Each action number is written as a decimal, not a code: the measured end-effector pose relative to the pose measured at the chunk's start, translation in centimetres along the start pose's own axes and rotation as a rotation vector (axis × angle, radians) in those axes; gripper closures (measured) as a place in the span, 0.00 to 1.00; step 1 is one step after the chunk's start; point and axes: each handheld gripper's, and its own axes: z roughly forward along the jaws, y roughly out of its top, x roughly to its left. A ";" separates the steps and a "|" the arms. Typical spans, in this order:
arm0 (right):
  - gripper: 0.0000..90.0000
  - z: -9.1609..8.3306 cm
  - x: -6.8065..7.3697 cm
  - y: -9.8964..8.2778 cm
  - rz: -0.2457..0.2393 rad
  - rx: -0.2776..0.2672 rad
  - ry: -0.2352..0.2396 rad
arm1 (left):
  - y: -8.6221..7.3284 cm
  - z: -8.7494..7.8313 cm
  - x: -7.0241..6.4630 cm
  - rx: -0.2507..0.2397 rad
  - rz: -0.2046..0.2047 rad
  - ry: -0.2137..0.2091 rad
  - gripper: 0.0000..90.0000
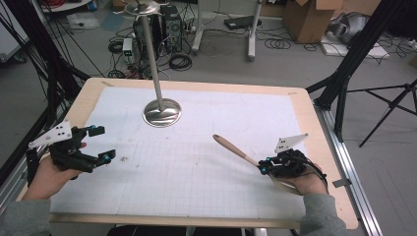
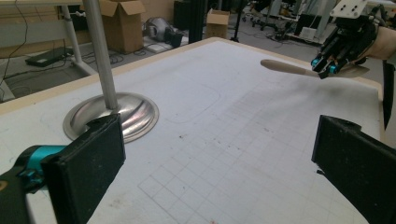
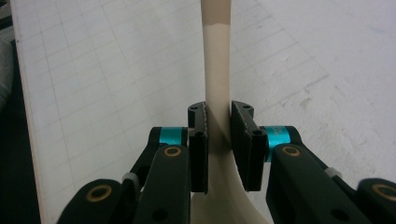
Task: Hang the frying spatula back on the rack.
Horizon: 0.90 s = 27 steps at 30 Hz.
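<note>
A beige spatula (image 1: 235, 149) with a wooden handle end is held above the right side of the white gridded mat (image 1: 187, 162), handle pointing up-left. My right gripper (image 1: 264, 166) is shut on its neck; in the right gripper view the pads (image 3: 246, 140) clamp the spatula (image 3: 218, 79) where blade meets handle. My left gripper (image 1: 101, 144) hovers at the mat's left edge, jaws wide apart with nothing between them. In the left gripper view the fingers (image 2: 88, 172) frame bare mat, with the spatula (image 2: 289, 68) and right gripper (image 2: 327, 67) far off at the upper right.
A metal stand with a round base (image 1: 162, 112) and a tall pole (image 1: 150, 49) rises from the mat's far middle; its base (image 2: 130, 112) lies just ahead of my left gripper. Tripod legs, cables and cardboard boxes surround the table.
</note>
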 end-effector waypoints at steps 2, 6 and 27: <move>0.87 -0.1 0.0 0.2 -0.006 -0.013 0.000 | 0.0 -0.1 0.0 0.002 0.000 0.003 0.04; 0.87 -0.4 0.1 0.6 -0.013 -0.033 0.007 | -0.1 -0.2 0.0 0.002 -0.002 0.003 0.04; 0.86 -3.1 -0.3 4.7 -0.087 -0.130 0.048 | -0.4 -0.2 0.1 0.003 -0.009 0.004 0.04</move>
